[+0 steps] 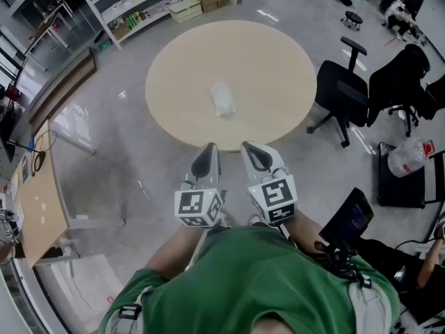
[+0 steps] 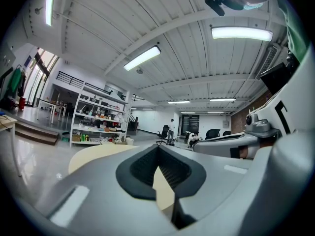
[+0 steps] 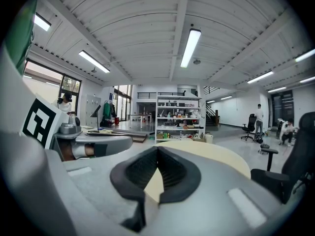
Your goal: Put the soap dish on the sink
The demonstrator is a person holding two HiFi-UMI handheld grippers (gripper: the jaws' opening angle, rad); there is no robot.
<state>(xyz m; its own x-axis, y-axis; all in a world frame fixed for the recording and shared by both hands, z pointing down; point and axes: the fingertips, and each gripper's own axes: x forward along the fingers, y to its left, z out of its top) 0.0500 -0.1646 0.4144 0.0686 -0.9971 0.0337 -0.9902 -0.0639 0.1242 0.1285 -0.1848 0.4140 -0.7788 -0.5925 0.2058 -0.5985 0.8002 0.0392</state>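
Observation:
A small pale, whitish soap dish [image 1: 223, 100] lies near the middle of the round beige table [image 1: 278, 61]. No sink shows in any view. My left gripper [image 1: 207, 147] and right gripper [image 1: 252, 147] hang side by side just short of the table's near edge, close to the person's green shirt and well apart from the dish. Both are shut with nothing between the jaws. In the left gripper view the left gripper [image 2: 158, 146] has its dark pads meeting at the tips, with the table top beyond. The right gripper [image 3: 157, 149] looks the same in its own view.
Black office chairs [image 1: 344, 92] stand right of the table. White shelves [image 1: 139, 5] run along the back. A wooden desk [image 1: 35, 193] lies at the left. A white plastic bag [image 1: 409, 157] and a dark tablet [image 1: 351, 218] sit on the floor at the right.

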